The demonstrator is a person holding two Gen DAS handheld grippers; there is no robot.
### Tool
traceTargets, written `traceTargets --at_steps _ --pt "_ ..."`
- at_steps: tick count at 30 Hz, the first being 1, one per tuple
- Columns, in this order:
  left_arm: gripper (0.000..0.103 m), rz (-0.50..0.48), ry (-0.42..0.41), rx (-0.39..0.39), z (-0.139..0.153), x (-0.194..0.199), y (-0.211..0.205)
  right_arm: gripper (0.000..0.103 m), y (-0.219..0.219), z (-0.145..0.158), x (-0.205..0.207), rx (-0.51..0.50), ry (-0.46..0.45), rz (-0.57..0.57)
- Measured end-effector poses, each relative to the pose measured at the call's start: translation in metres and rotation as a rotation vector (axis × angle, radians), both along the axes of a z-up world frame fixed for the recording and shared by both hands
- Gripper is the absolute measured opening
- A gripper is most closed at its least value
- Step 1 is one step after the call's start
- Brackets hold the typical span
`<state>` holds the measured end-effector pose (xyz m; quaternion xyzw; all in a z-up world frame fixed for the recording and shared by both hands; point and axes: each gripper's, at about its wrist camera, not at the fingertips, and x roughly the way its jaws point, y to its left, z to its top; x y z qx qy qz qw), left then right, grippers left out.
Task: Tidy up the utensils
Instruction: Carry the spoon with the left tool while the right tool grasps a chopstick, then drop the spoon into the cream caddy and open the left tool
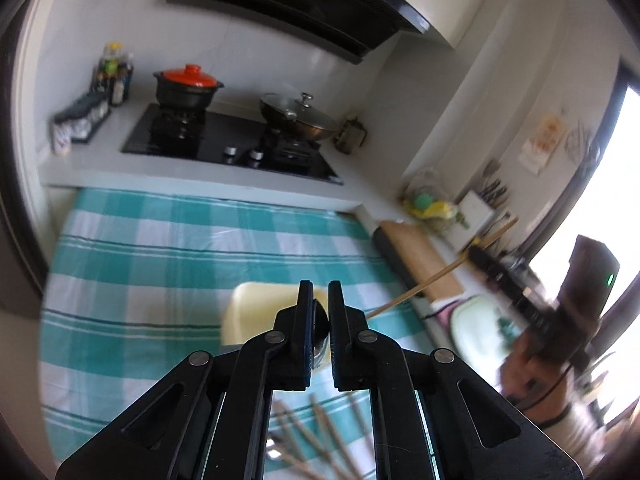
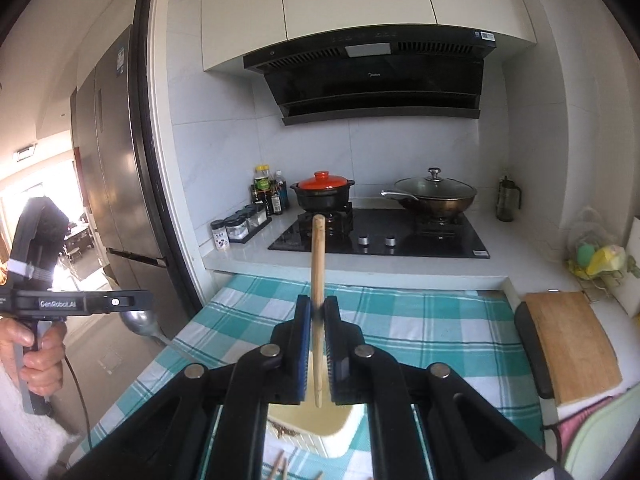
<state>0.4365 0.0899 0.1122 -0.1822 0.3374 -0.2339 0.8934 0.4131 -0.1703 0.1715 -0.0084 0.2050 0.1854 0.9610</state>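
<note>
Loose wooden chopsticks (image 1: 320, 432) lie nearest on the teal-and-white checked cloth (image 1: 140, 280), before a pale cream plastic tray (image 2: 344, 424). Above it the right gripper (image 2: 317, 312) pinches one wooden chopstick (image 2: 319, 264) upright, while the left gripper (image 1: 320, 300) clamps a shiny metal spoon (image 2: 140, 322).

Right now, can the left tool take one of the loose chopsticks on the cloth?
Probably not yet. The left tool is shut on a metal spoon, lifted off the cloth; the chopsticks lie under it, unblocked, but the spoon must go first.
</note>
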Motion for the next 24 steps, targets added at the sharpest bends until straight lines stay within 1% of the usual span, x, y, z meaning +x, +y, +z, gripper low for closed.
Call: traceTargets --at_steps 3,5,7,9,11,14,17,18,19,20,21,22,23,24 --pt "0.005 -0.003 0.024 -0.064 -0.001 0.017 -0.009 0.007 0.007 -0.006 0.014 0.01 -0.003 0.009" --pt "0.005 -0.006 0.052 -0.11 -0.008 0.031 -0.018 0.007 0.01 -0.014 0.023 0.003 0.007 0.007" --pt "0.005 0.0 0.074 -0.137 -0.018 0.04 -0.024 0.007 0.013 -0.028 0.037 -0.001 0.038 0.01" --pt "0.005 0.016 0.107 -0.161 -0.034 0.053 -0.03 0.007 0.013 -0.044 0.049 -0.006 0.073 0.012" --pt "0.005 0.034 0.143 -0.165 -0.051 0.065 -0.035 0.007 0.017 -0.068 0.067 -0.023 0.158 0.024" --pt "0.005 0.068 0.217 -0.135 -0.085 0.082 -0.04 0.007 0.021 -0.101 0.088 -0.042 0.278 0.035" --pt "0.006 0.125 0.26 -0.088 -0.107 0.097 -0.04 0.007 0.03 -0.124 0.104 -0.082 0.345 0.043" --pt "0.012 0.15 0.272 -0.068 -0.11 0.101 -0.04 0.008 0.033 -0.13 0.108 -0.096 0.353 0.041" --pt "0.021 0.18 0.282 -0.039 -0.111 0.105 -0.039 0.009 0.035 -0.132 0.111 -0.108 0.355 0.038" --pt "0.041 0.195 0.283 -0.026 -0.11 0.106 -0.036 0.014 0.037 -0.132 0.114 -0.11 0.343 0.033" --pt "0.057 0.218 0.268 -0.004 -0.104 0.105 -0.033 0.033 0.037 -0.131 0.114 -0.112 0.334 0.026" --pt "0.061 0.24 0.245 0.018 -0.098 0.102 -0.03 0.042 0.035 -0.125 0.113 -0.107 0.311 0.008" --pt "0.067 0.257 0.206 0.048 -0.087 0.095 -0.026 0.05 0.032 -0.117 0.111 -0.096 0.285 -0.008" --pt "0.073 0.257 0.183 0.068 -0.079 0.089 -0.023 0.05 0.027 -0.106 0.104 -0.08 0.254 -0.022"
